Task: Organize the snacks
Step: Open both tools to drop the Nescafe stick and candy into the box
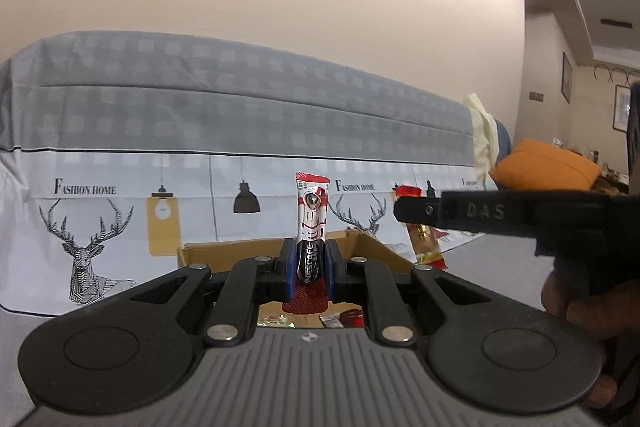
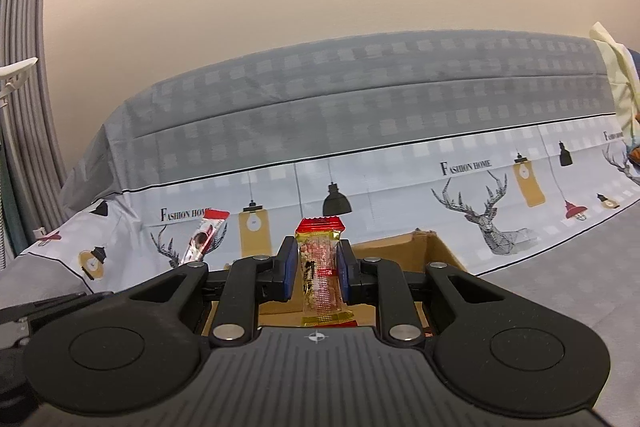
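Above the open cardboard box [image 1: 368, 247], with the left tongs [image 1: 311, 263] pinching an upright coffee stick [image 1: 312, 223] and the right tongs [image 2: 319, 267] pinching a clear snack packet [image 2: 322, 267], I'd lower each well inside before letting go.

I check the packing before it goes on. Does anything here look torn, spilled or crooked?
Nothing stands out. The left tongs hold a coffee stick upright and the right tongs hold a snack bar upright, both wrappers whole, above the open box. No spill shows.
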Tool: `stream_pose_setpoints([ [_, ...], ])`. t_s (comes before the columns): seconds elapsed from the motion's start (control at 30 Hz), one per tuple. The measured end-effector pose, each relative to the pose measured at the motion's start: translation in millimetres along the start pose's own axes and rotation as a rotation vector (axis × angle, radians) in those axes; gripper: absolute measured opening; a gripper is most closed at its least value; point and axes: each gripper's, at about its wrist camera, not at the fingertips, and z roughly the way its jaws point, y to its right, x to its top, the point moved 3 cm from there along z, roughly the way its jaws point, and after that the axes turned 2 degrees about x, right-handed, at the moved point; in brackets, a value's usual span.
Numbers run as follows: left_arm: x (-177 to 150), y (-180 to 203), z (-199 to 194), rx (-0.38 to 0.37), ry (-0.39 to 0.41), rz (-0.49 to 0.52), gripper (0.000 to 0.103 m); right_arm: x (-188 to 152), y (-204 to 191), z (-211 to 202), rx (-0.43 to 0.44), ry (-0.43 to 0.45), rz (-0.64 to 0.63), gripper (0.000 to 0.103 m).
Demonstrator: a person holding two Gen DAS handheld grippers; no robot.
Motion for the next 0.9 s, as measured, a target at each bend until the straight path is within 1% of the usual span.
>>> stream_pose_setpoints([
  [0.17,-2,4,3,-0.014,-0.001,0.021,0.015,0,4,0,-0.01,0.0,0.006,0.023],
  [0.57,-3,3,7,-0.016,-0.007,0.016,0.016,1,6,-2,-0.022,0.002,0.011,0.023],
  [0.63,-3,3,7,-0.016,-0.01,0.014,0.018,0,6,-1,-0.02,-0.003,0.013,0.024],
  [0.67,-3,2,8,-0.014,-0.014,0.012,0.021,0,6,0,-0.021,-0.006,0.015,0.024],
  [0.7,-4,1,9,-0.013,-0.022,0.005,0.026,-1,6,1,-0.021,-0.018,0.019,0.031],
  [0.73,-4,0,10,-0.015,-0.029,-0.005,0.046,-2,5,4,-0.022,-0.035,0.025,0.041],
  [0.77,-4,-2,10,-0.01,-0.031,-0.015,0.058,-3,5,5,-0.031,-0.044,0.026,0.062],
  [0.8,-4,-4,10,-0.001,-0.031,-0.019,0.06,-3,4,5,-0.046,-0.041,0.019,0.074],
  [0.9,-5,-10,8,0.012,-0.04,-0.03,0.062,-3,5,4,-0.054,-0.04,0.018,0.085],
])
